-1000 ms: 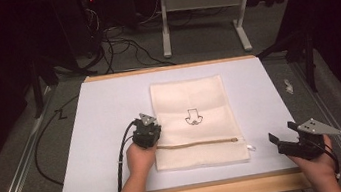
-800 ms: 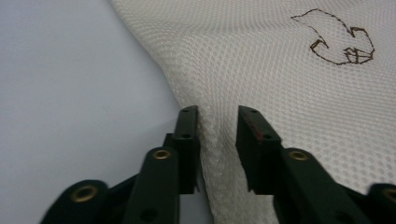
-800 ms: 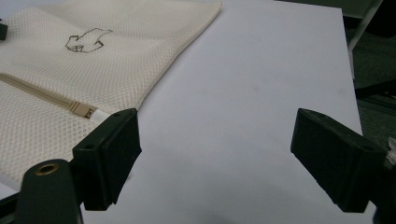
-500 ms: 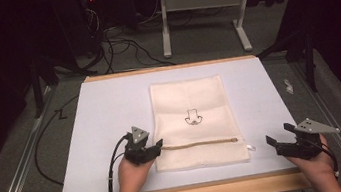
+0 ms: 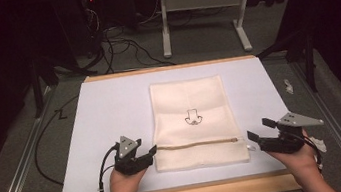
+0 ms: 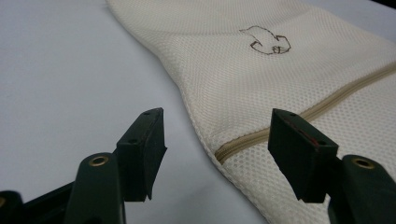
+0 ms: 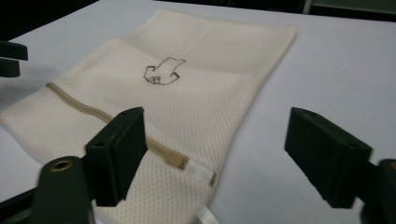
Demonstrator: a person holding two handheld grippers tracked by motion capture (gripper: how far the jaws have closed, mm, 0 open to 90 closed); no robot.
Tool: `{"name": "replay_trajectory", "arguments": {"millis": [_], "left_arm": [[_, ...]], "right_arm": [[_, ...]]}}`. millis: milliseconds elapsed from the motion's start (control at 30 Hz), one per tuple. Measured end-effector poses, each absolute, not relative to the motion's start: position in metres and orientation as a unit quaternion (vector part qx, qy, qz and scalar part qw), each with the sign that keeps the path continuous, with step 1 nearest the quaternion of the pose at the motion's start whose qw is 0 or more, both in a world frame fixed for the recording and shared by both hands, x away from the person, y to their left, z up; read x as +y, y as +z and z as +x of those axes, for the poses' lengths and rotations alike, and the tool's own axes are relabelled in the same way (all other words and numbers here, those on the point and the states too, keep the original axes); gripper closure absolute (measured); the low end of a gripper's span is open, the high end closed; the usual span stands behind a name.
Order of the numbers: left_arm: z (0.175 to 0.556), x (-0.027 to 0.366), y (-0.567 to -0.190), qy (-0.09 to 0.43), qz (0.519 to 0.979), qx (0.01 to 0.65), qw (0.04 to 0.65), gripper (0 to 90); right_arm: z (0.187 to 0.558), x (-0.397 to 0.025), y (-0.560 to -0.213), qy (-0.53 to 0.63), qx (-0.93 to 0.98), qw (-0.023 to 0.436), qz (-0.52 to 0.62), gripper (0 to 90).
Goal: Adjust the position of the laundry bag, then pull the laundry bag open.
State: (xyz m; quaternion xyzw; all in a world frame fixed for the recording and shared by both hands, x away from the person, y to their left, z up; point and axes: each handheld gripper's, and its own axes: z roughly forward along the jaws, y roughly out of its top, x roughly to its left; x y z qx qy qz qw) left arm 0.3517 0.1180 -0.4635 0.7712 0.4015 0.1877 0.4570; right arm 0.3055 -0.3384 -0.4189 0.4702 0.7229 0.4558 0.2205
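Both sets of jaws open; left gripper (image 5: pixel 142 156) nearer the bag (image 5: pixel 193 123), at zip's (image 5: pixel 198 144) closed end; right gripper (image 5: pixel 260 140) by the pull.

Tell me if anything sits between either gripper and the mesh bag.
Nothing visible does. The left gripper is open beside the mesh bag at the zipper's closed end; the right gripper is open near the zipper pull. Bare white table cover lies between.

Both hands hold the left gripper (image 5: pixel 152 151) and right gripper (image 5: pixel 252 138) low, jaws parted.
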Motion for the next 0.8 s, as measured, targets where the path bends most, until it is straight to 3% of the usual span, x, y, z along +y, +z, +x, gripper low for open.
{"name": "replay_trajectory", "arguments": {"millis": [200,533,767,800], "left_arm": [[0.35,0.121,-0.459,0.191,0.76,0.408,0.468,37.1],[0.355,0.124,-0.455,0.196,0.753,0.42,0.467,37.1],[0.353,0.121,-0.457,0.196,0.764,0.408,0.459,36.6],[0.353,0.121,-0.457,0.196,0.766,0.406,0.458,36.6]], "right_arm": [[0.332,-0.325,-0.43,0.433,0.725,0.218,0.489,29.0],[0.333,-0.329,-0.473,0.374,0.754,0.194,0.503,31.3],[0.336,-0.326,-0.473,0.382,0.757,0.189,0.496,43.6],[0.337,-0.324,-0.474,0.384,0.758,0.181,0.495,48.7]]}}
